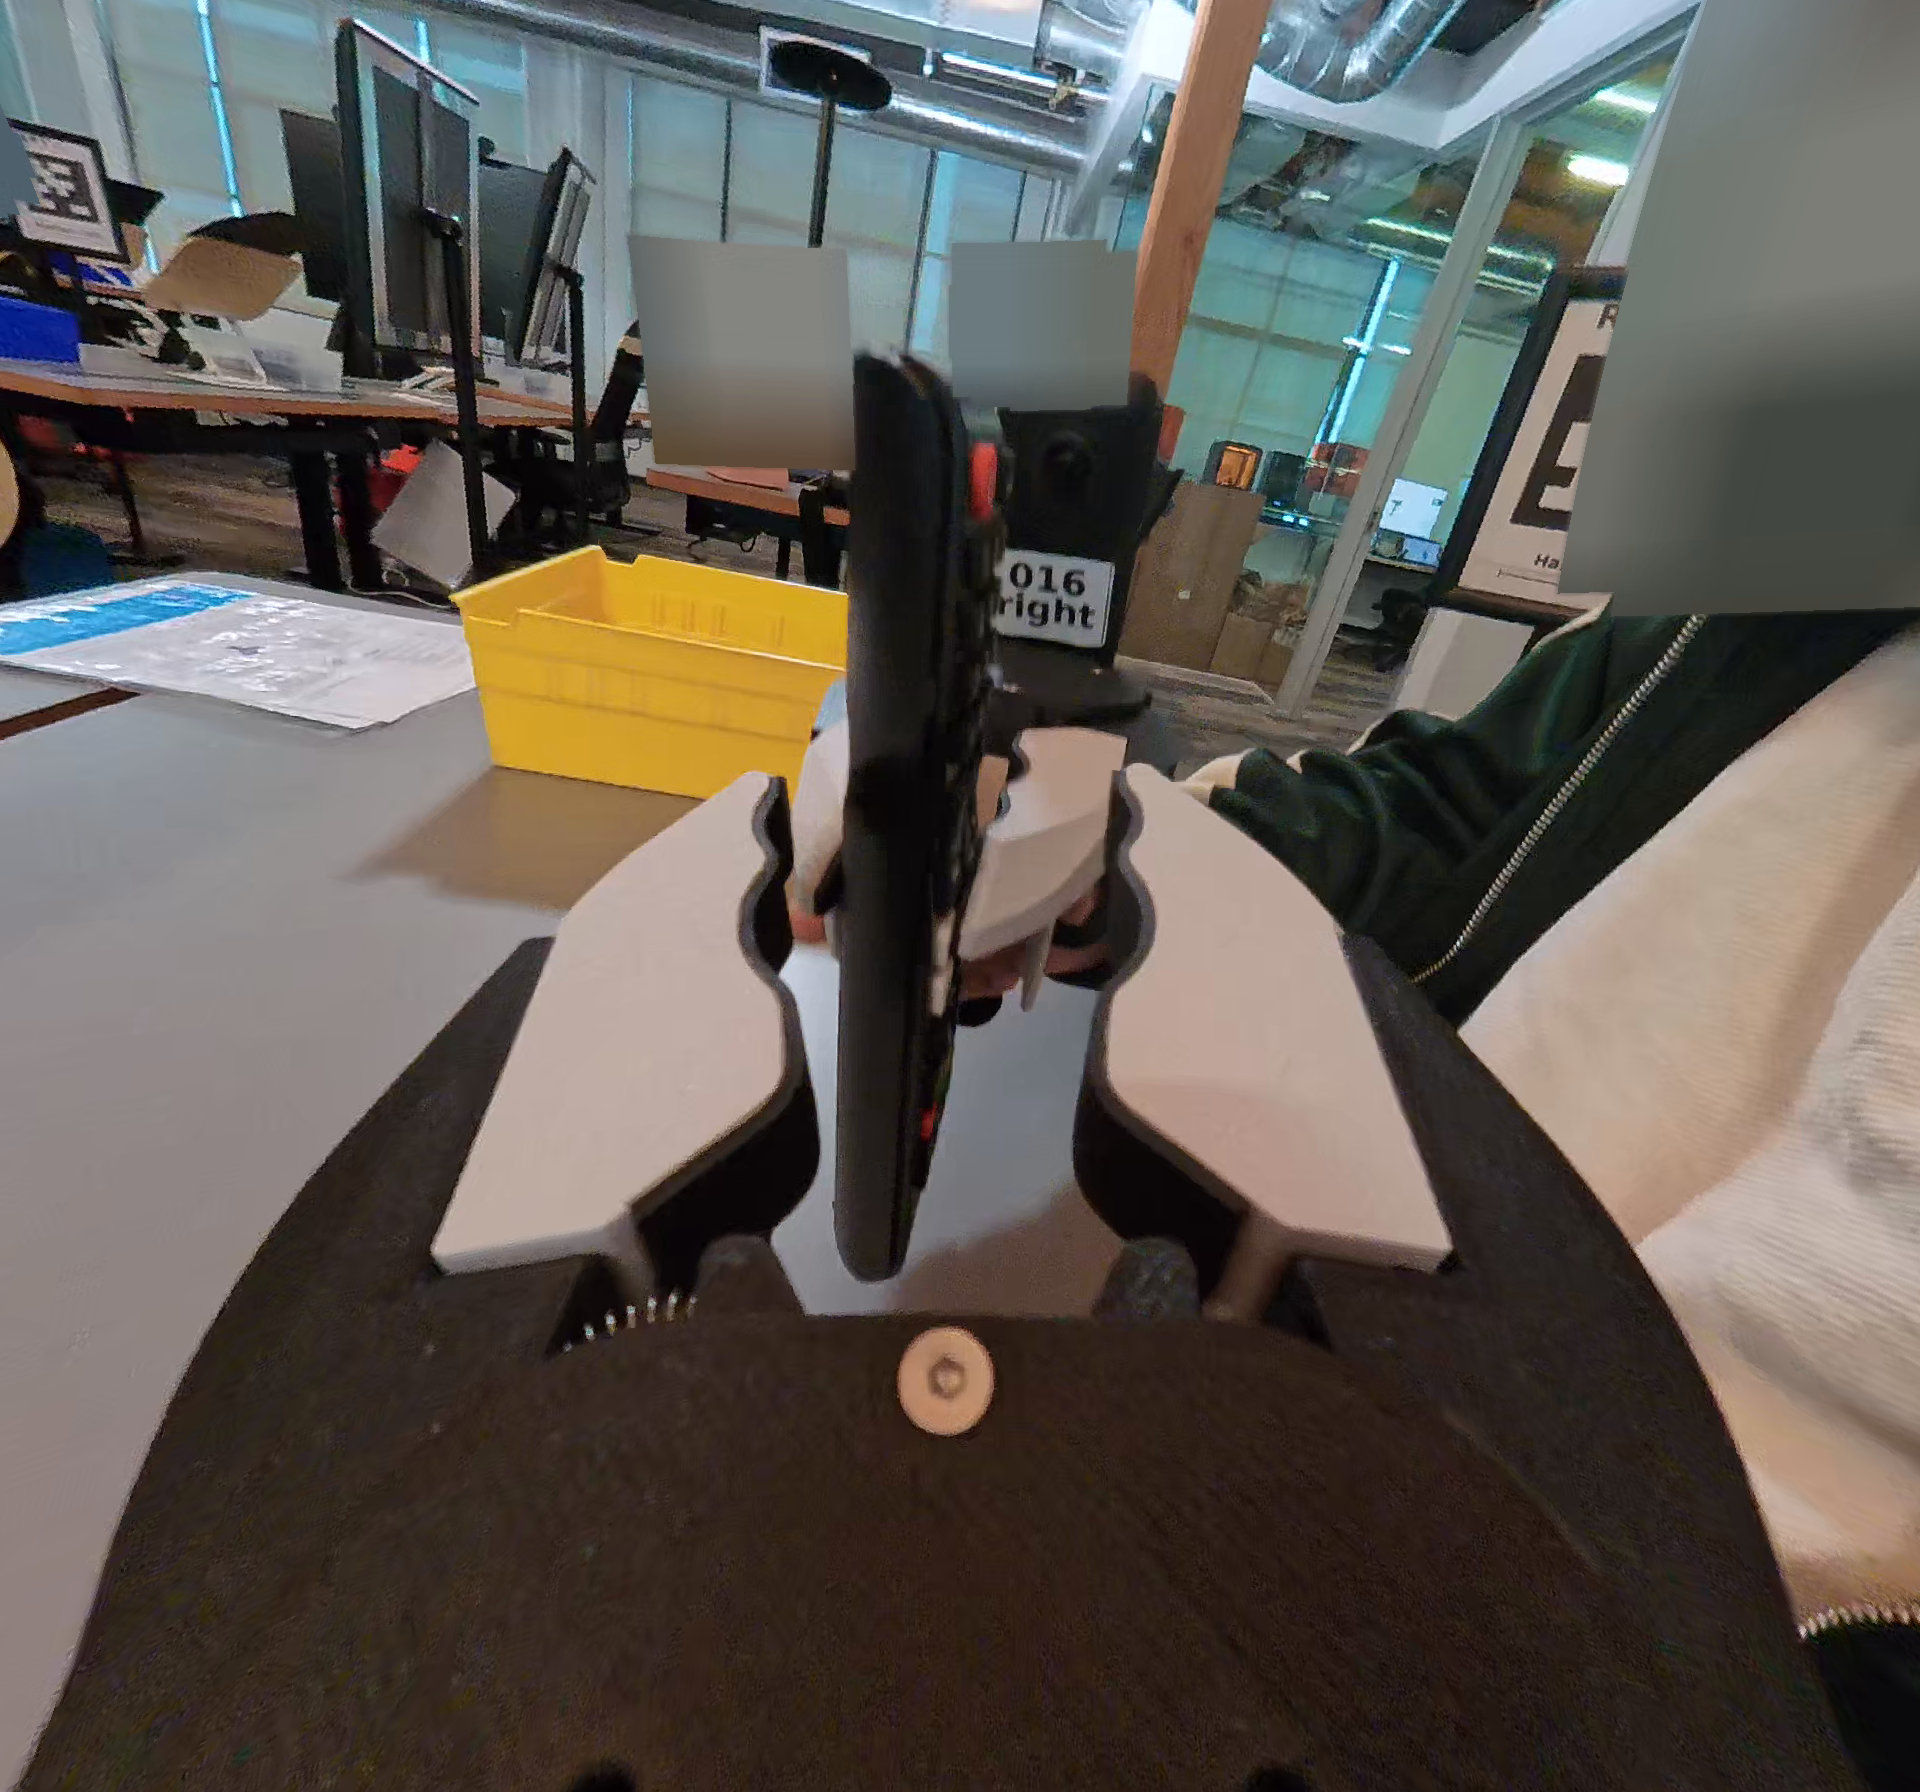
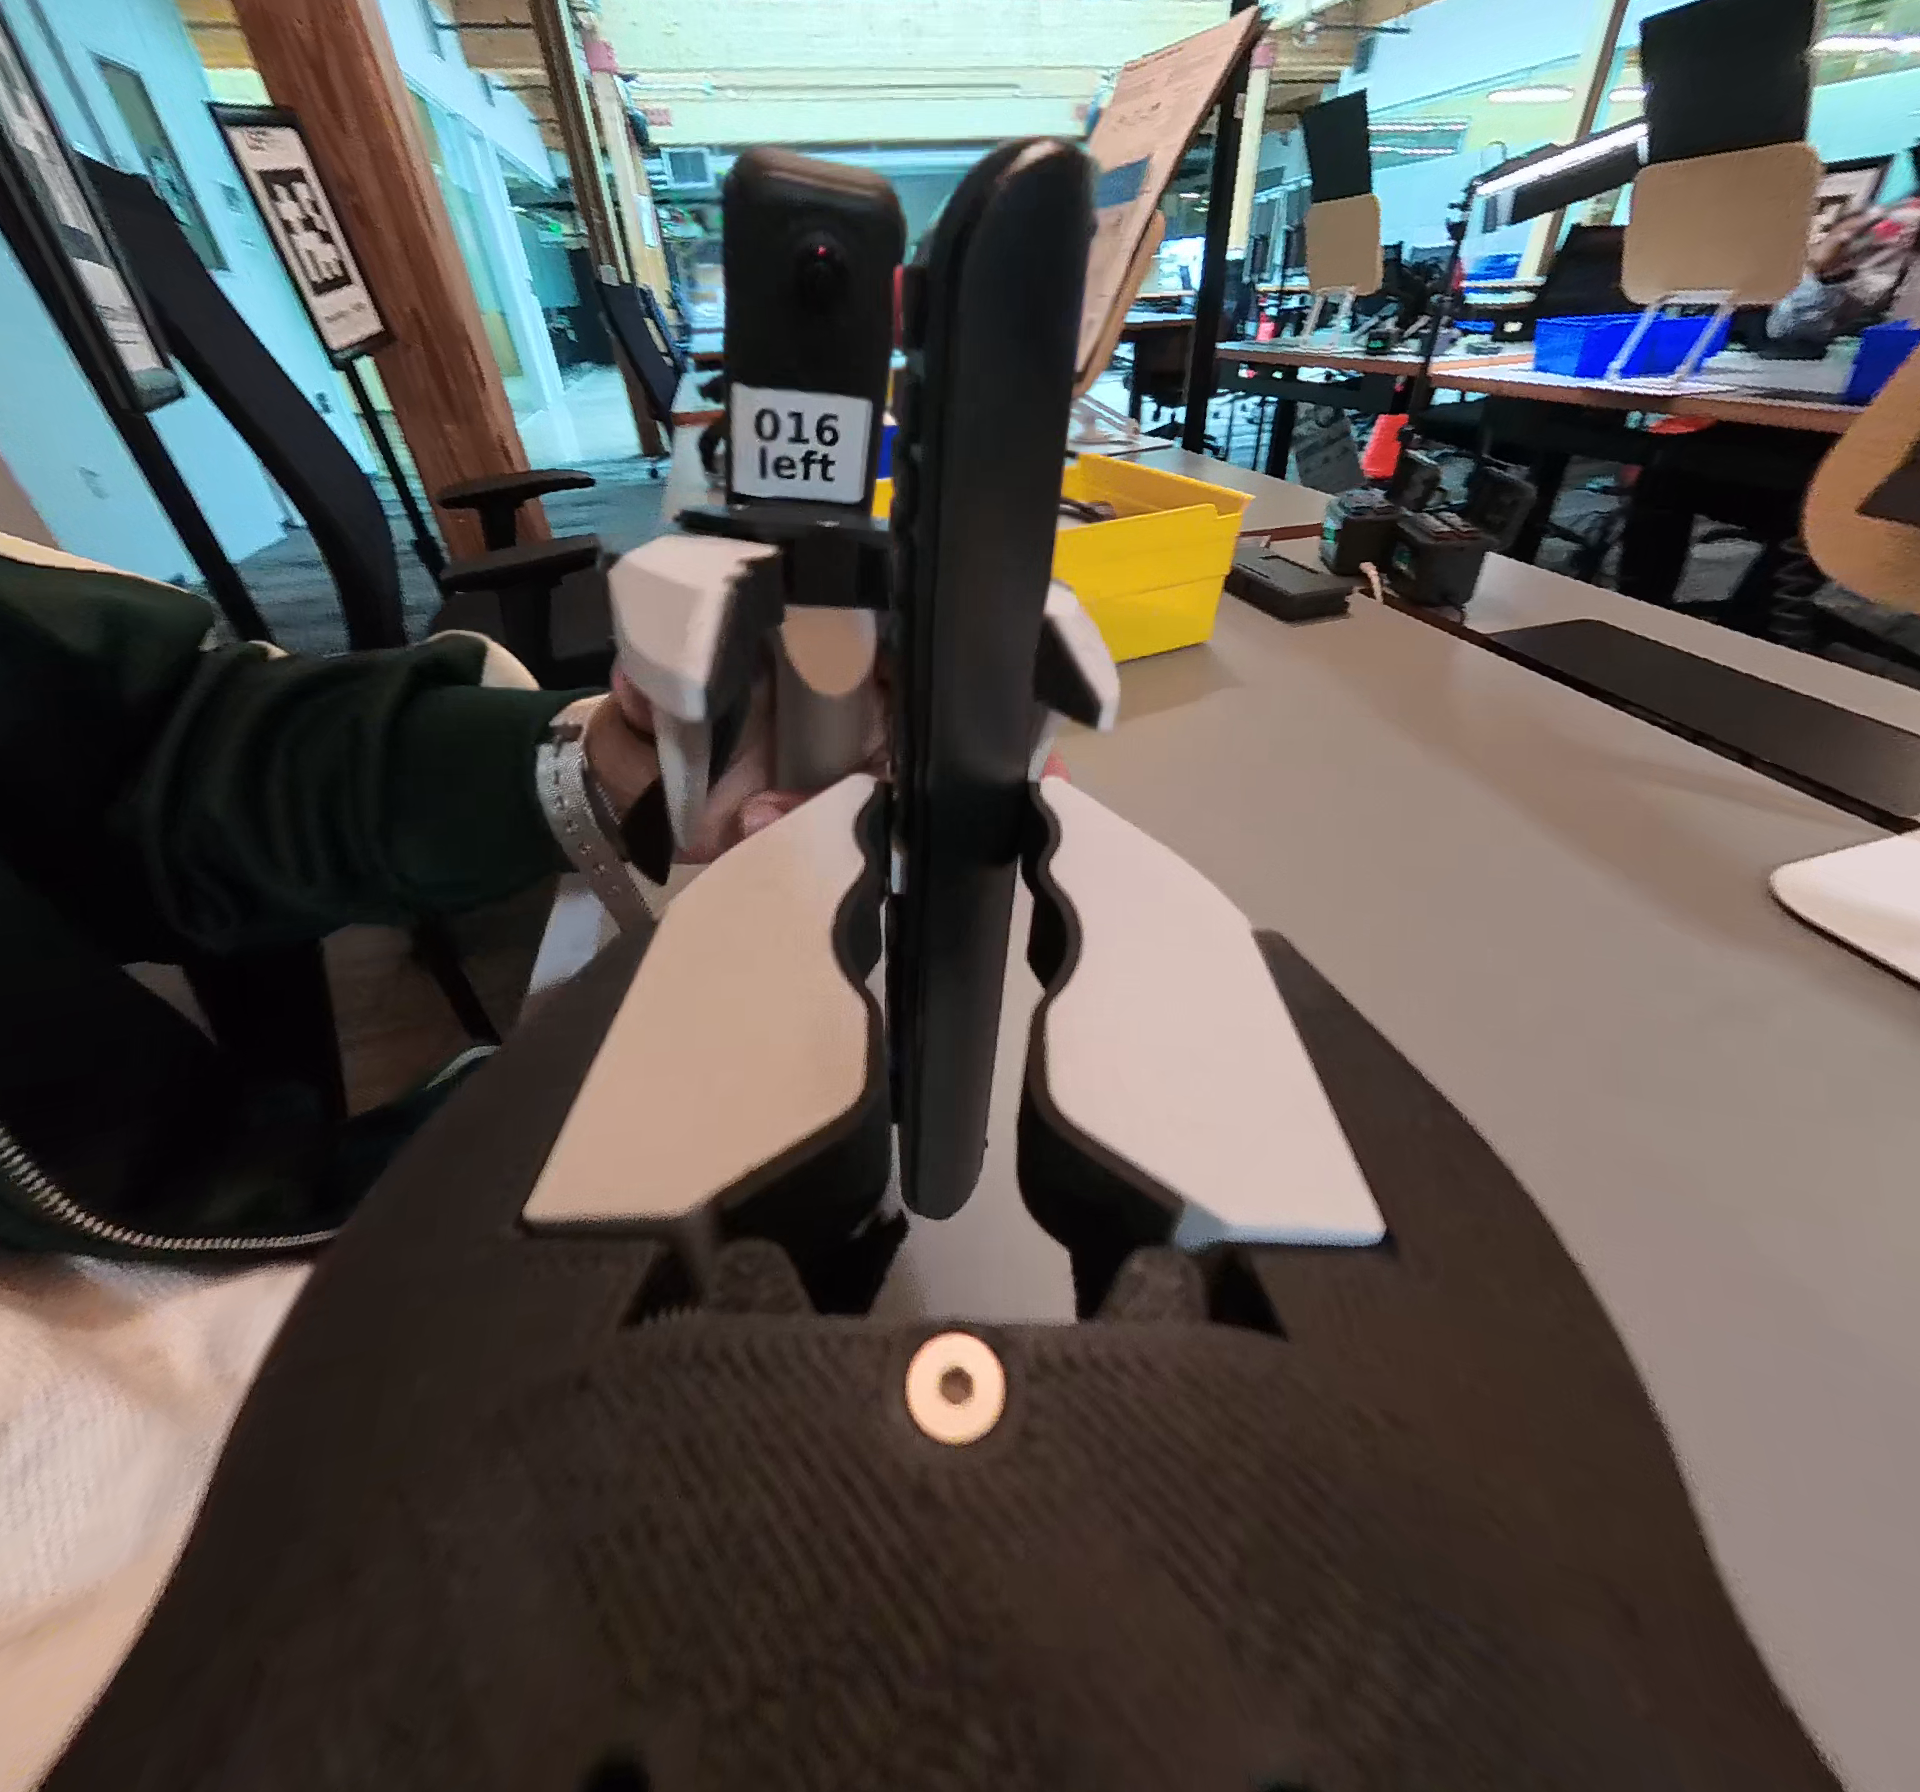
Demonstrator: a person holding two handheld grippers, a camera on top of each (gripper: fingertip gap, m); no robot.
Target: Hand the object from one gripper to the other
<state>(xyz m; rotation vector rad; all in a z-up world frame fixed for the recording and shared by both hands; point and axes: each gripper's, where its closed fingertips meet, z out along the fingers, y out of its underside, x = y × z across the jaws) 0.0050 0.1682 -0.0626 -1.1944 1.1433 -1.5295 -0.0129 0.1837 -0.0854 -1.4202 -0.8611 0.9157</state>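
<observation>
Closest in, the right gripper (image 2: 954, 838) is clamped on the black remote (image 2: 966, 662), holding it upright and edge-on above the grey table (image 2: 1403, 911). The left gripper (image 1: 940, 869) sits around the same remote with its fingers spread and a clear gap on both sides, so it isn't gripping yet. If the right lets go before the left closes, I reckon that slim remote tips or drops, short of the yellow bin (image 1: 644, 672) behind.

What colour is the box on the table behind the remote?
Yellow. The box shows best in the left wrist view.
</observation>
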